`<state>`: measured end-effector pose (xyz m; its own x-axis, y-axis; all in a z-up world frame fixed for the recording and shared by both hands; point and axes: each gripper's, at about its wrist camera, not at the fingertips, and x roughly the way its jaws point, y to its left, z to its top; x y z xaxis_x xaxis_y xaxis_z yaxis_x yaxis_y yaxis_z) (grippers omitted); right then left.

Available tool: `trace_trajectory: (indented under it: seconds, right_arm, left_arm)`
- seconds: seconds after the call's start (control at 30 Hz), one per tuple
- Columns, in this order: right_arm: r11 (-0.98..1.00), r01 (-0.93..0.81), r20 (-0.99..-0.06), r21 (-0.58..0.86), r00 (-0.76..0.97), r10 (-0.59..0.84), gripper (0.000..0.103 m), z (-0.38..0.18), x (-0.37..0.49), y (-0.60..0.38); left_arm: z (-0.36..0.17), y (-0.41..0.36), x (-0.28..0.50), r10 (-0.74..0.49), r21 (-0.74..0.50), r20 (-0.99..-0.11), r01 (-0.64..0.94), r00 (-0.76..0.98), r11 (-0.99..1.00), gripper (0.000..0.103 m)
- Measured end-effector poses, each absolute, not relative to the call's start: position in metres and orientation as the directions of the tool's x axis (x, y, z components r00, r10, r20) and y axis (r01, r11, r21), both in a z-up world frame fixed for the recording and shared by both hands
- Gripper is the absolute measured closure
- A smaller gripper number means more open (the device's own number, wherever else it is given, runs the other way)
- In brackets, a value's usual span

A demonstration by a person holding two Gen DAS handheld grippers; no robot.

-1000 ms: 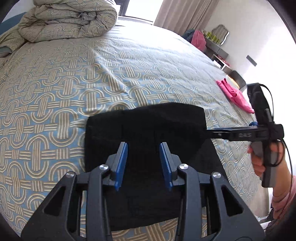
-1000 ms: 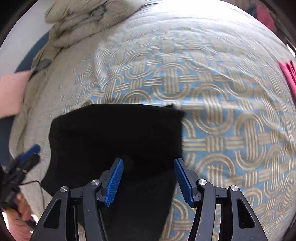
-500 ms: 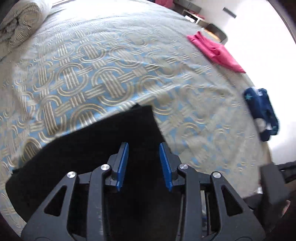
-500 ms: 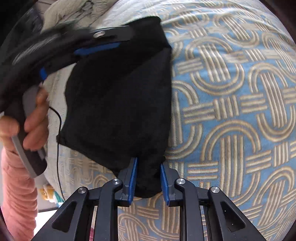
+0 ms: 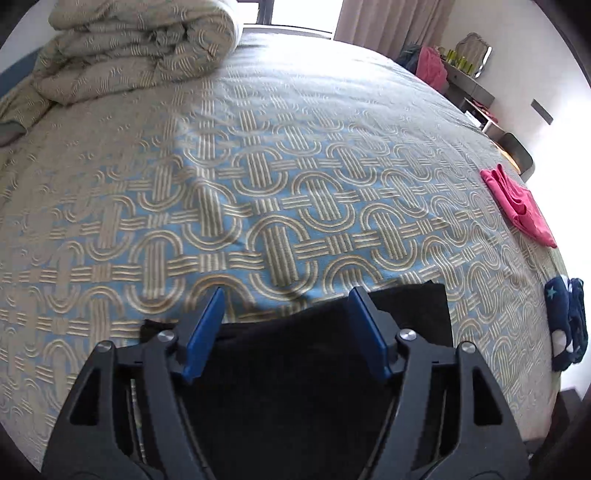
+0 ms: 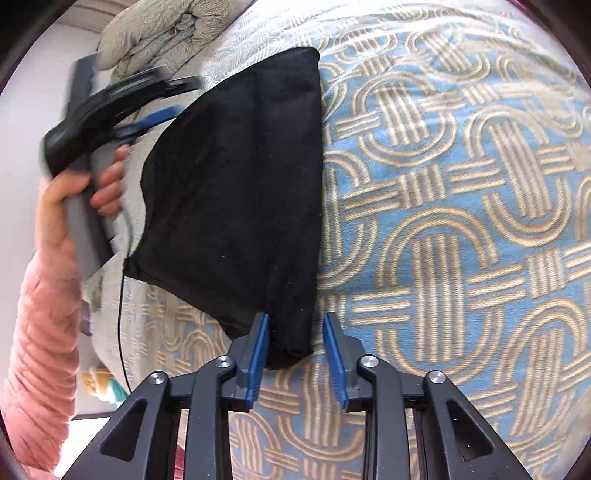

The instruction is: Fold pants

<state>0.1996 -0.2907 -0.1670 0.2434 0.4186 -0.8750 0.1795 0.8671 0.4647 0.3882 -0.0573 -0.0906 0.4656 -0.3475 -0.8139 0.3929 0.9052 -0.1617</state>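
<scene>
Left to right across the left wrist view, we see a rolled duvet (image 5: pixel 136 48) at the far corner of the bed, then the patterned bedspread (image 5: pixel 295 166) of blue and beige interlocking loops. Low in the middle lie the black pants (image 5: pixel 288 387), folded into a flat dark block on the near part of the bed. Above them our left gripper (image 5: pixel 286 310) has its 2 blue pads spread wide, with nothing between them. Further right rest a pink garment (image 5: pixel 517 206) near the bed's edge and a navy garment (image 5: pixel 569 325) with pale stars just beyond it. A dresser (image 5: pixel 472 85) stands against the far wall.

Turning to the right wrist view, we see at the far left our left hand (image 6: pixel 81 195), in a pink sleeve, gripping the handle of its gripper, which is motion-blurred and sits beside the pants' far edge. Next come the pants (image 6: pixel 240 192), a dark trapezoid with 1 straight edge running along the bedspread (image 6: pixel 461 221). At the bottom centre our right gripper (image 6: pixel 295 328) has its pads parted on either side of the nearest corner of the pants; the left pad seems to touch the cloth, while the right pad stands clear of it. The duvet (image 6: pixel 166 33) lies at the top left.
</scene>
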Motion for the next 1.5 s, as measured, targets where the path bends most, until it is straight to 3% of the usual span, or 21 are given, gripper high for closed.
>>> trace_trajectory:
  seconds: [0.23, 0.33, 0.53, 0.8, 0.97, 1.4, 1.5]
  right_arm:
    - [0.957, 0.145, -0.929, 0.252, 0.311, 0.198, 0.069, -0.14, 0.197, -0.261]
    - [0.958, 0.151, -0.922, 0.245, 0.341, 0.182, 0.069, -0.135, 0.198, -0.249]
    - [0.963, 0.138, -0.915, 0.23, 0.368, 0.165, 0.069, -0.124, 0.2, -0.247]
    - [0.943, 0.216, -0.925, 0.252, 0.341, 0.169, 0.062, -0.131, 0.202, -0.269]
    - [0.93, 0.238, -0.919, 0.28, 0.346, 0.188, 0.059, -0.133, 0.207, -0.279]
    - [0.9, 0.232, -0.904, 0.369, 0.314, 0.29, 0.054, -0.165, 0.254, -0.282]
    - [0.891, 0.221, -0.89, 0.396, 0.332, 0.313, 0.048, -0.166, 0.266, -0.285]
  left_arm:
    - [-0.079, -0.024, 0.319, -0.283, -0.03, -0.779, 0.418, 0.56, 0.908, 0.025]
    - [-0.088, -0.02, 0.306, -0.22, 0.044, -0.788, 0.409, 0.575, 0.911, 0.024]
    - [-0.112, 0.003, 0.302, -0.149, 0.074, -0.829, 0.369, 0.54, 0.927, 0.024]
    - [-0.142, 0.047, 0.325, -0.245, -0.131, -0.891, 0.298, 0.383, 0.946, 0.022]
    - [-0.162, 0.046, 0.34, -0.407, -0.326, -0.878, 0.31, 0.251, 0.893, 0.022]
    - [-0.183, 0.035, 0.351, -0.497, -0.434, -0.852, 0.31, 0.163, 0.846, 0.022]
    - [-0.183, 0.036, 0.349, -0.525, -0.462, -0.839, 0.325, 0.143, 0.826, 0.022]
